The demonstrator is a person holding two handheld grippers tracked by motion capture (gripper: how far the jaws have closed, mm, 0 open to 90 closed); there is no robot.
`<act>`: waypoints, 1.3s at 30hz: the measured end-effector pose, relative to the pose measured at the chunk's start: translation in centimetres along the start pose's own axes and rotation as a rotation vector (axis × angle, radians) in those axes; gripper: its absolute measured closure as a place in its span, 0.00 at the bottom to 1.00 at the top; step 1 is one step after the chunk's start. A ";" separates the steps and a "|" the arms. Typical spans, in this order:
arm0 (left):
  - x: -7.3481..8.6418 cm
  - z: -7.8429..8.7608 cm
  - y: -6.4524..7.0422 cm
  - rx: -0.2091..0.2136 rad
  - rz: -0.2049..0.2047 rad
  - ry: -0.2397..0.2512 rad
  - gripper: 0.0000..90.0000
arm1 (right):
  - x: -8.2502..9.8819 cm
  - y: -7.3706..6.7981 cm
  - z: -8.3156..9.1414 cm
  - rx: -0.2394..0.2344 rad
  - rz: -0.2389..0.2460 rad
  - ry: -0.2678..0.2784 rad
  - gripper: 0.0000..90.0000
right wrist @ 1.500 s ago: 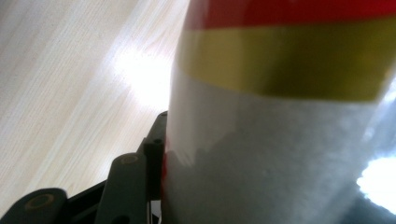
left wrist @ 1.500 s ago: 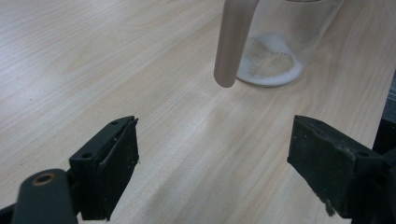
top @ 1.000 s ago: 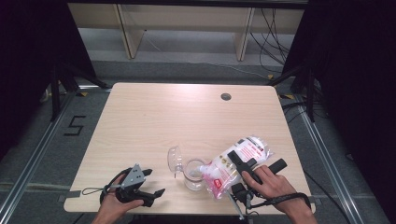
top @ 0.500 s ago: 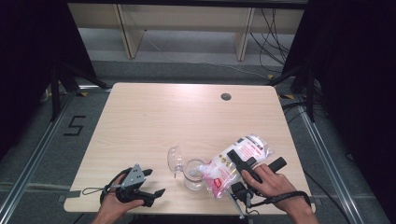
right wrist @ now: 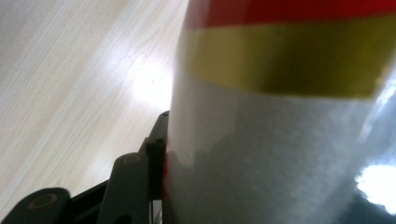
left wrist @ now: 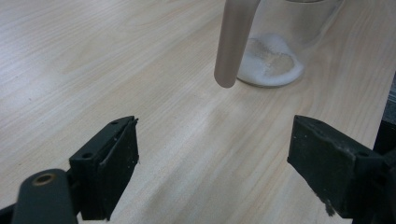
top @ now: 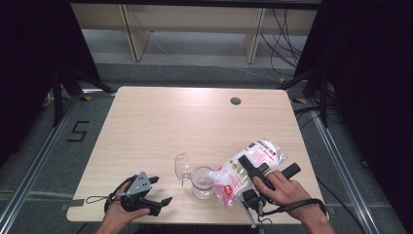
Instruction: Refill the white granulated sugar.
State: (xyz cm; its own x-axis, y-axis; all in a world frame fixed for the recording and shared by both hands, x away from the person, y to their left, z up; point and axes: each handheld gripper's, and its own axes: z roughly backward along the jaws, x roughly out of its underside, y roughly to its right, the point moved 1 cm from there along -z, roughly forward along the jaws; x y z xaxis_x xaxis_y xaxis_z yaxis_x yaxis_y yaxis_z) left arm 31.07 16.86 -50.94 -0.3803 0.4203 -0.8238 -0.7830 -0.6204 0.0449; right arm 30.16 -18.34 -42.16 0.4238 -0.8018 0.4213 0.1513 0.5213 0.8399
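Left gripper (top: 163, 190) sits at the near-left corner of the light wood table (top: 160, 126), in the person's left hand (top: 119, 214), grey three-cornered plate up, jaws pointing right toward the glass jar (top: 202, 181); jaws wide apart, nothing between them. The left gripper view adds what the high view can't — white granules (left wrist: 271, 60) lying in the bottom of the jar, plus a blurred pinkish bar (left wrist: 233, 42) hanging in front of it, can't tell what it is; bare tabletop between the two black pads (left wrist: 116, 172). Just left of the jar in the high view a clear lid (top: 182, 168) stands tilted on the table, right beside the jar, contact not clear. Next right, the plastic bag of white granules (top: 243, 170) lies slanted, its lower end over the jar mouth, upper end raised up and to the right. Right gripper (top: 253, 168) clamps the bag across its middle, jaws about half closed on it, right hand (top: 282, 187) wrapped round the handle, forearm coming in from the bottom right edge, cable looping below. The right gripper view is very close in — bag wall pressed against one black jaw (right wrist: 140, 182), red and yellow bands of print across the top, table behind at left. Room: dark curtains both sides, grey floor with a "5" marking (top: 78, 131) at left, shelving legs and cables beyond the far edge, small round grommet (top: 235, 101) near the table's far right.
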 end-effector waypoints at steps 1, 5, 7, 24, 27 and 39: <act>0.0 0.0 0.0 -0.003 -0.003 -0.004 0.17 | 0.0 0.0 0.0 0.007 -0.004 0.004 0.60; -0.1 0.0 0.0 0.009 -0.018 0.000 0.17 | 0.0 0.1 0.0 0.003 0.001 0.002 0.60; 0.0 0.0 0.1 0.012 0.004 -0.001 0.17 | 0.1 0.4 -0.1 0.009 0.038 0.012 0.60; -0.1 0.0 0.1 0.004 -0.018 0.007 0.17 | 0.1 0.6 -0.1 0.013 0.046 0.014 0.61; -0.1 0.0 0.1 0.004 -0.017 0.009 0.17 | 0.1 0.3 -0.2 0.019 0.004 0.025 0.61; -0.1 0.1 0.2 0.005 0.007 0.007 0.17 | -0.5 2.1 -0.8 0.032 0.291 0.142 0.61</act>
State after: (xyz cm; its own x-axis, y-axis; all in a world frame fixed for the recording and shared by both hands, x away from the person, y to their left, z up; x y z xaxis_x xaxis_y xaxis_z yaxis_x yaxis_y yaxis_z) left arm 30.93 16.79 -50.82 -0.3826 0.4117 -0.8271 -0.7830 -0.6198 0.0537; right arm 31.02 -16.65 -40.91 0.5662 -0.5707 0.5948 -0.0213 0.7112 0.7027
